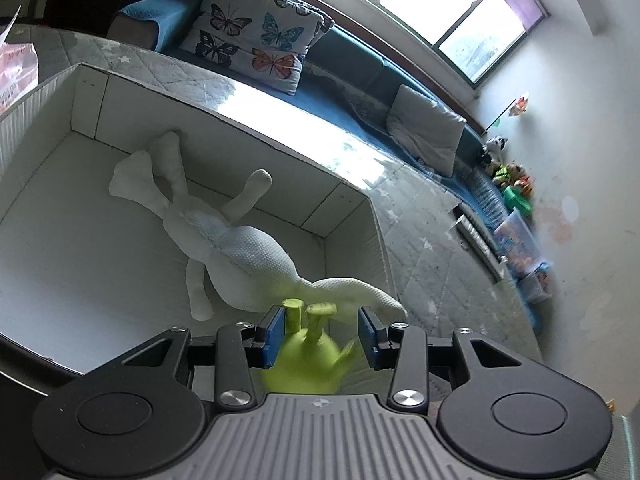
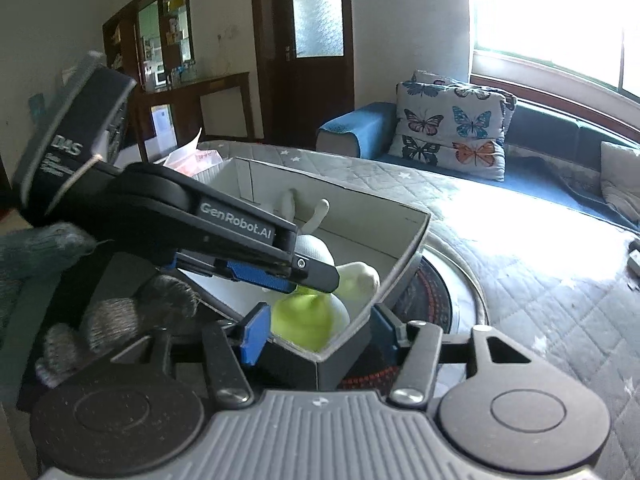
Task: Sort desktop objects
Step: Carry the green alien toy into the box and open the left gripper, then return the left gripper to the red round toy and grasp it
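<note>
Green toy (image 1: pixel 304 360) sits loose between my wide-open left gripper (image 1: pixel 320 336), marked "GenRobot.AI"; my right gripper (image 2: pixel 318 340) gapes around the box corner (image 2: pixel 320 356).

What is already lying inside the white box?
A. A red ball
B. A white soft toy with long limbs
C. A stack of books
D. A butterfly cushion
B. The left wrist view shows a white soft toy sprawled on the floor of the white box, while the left gripper, jaws apart, hangs over a green toy at the box's near end.
</note>
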`<act>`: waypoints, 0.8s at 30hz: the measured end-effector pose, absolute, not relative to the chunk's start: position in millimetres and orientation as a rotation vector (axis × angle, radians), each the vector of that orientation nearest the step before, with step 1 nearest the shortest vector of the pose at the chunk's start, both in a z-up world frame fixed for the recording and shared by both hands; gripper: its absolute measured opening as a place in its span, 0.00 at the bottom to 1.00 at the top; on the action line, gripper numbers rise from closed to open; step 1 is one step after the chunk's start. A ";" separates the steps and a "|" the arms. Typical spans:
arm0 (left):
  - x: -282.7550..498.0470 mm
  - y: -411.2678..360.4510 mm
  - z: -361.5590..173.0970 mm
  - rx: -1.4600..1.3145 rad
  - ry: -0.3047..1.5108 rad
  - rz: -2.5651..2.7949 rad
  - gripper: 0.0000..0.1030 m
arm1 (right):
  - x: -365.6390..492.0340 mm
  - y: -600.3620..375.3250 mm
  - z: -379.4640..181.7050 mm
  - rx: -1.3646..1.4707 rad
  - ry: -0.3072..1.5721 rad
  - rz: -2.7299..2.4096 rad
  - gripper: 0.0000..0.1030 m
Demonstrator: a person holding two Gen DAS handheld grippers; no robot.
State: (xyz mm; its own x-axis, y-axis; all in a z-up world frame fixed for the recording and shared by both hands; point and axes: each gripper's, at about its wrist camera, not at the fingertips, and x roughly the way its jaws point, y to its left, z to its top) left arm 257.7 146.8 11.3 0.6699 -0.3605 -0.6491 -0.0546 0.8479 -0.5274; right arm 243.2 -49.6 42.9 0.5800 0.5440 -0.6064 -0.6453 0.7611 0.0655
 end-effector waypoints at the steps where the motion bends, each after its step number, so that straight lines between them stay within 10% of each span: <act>1: 258.1 146.1 10.9 -0.543 0.830 -0.180 0.41 | 241.3 -53.0 43.9 -0.162 0.645 0.697 0.56; 24: 211.8 137.5 41.5 -0.505 0.722 -0.182 0.41 | 161.0 -133.1 47.3 -0.100 0.575 0.613 0.71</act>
